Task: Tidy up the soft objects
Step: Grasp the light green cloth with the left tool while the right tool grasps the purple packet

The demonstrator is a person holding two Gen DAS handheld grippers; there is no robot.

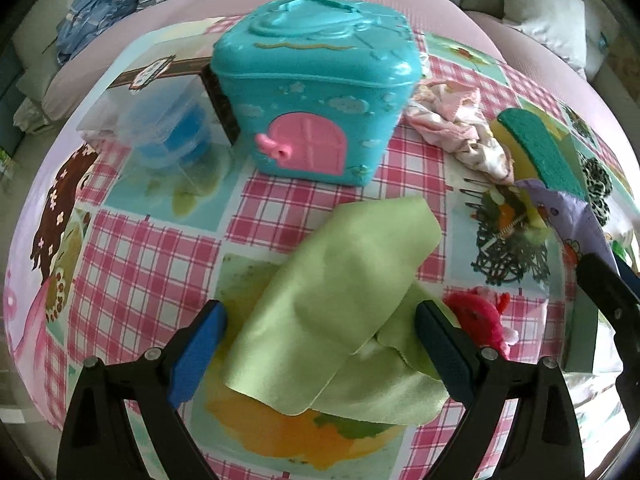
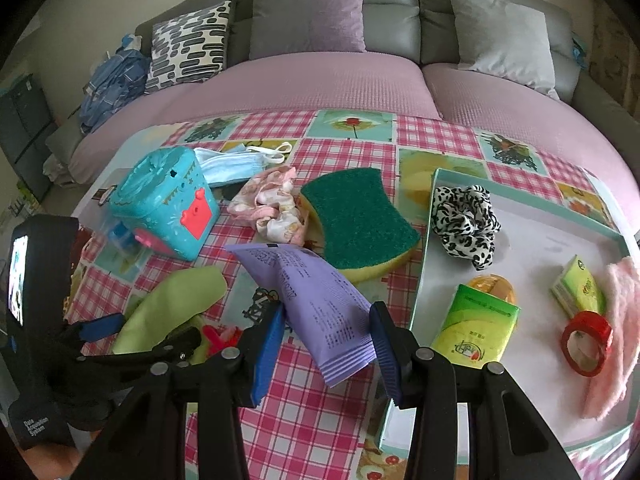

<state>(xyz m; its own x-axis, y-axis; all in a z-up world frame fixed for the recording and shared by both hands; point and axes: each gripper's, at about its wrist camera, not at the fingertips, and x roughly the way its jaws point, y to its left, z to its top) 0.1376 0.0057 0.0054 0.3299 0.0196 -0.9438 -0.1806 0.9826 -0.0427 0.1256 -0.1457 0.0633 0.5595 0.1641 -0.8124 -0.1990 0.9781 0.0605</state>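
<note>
On the checked tablecloth (image 2: 320, 420) are seen, left to right, one teal box (image 2: 168, 208), one green cloth (image 1: 340, 304), one face mask (image 2: 236, 164), one pink scrunchie (image 2: 272, 204), one sponge (image 2: 360, 224) and a white tray (image 2: 532, 232) with one spotted scrunchie (image 2: 466, 224), two green packs and one red tape roll (image 2: 586, 346). A grey sofa (image 2: 392, 4) stands behind. The left gripper (image 1: 320, 356) is spread open around the cloth. A purple pouch (image 2: 316, 304), its print unreadable, is clamped by the right gripper (image 2: 326, 346).

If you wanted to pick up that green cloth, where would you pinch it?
Pinch the green cloth at its raised folded ridge, coming straight down from above. It lies flat and limp on the tablecloth, so edges are hard to get under; the fold stands up between the open left gripper already.
</note>
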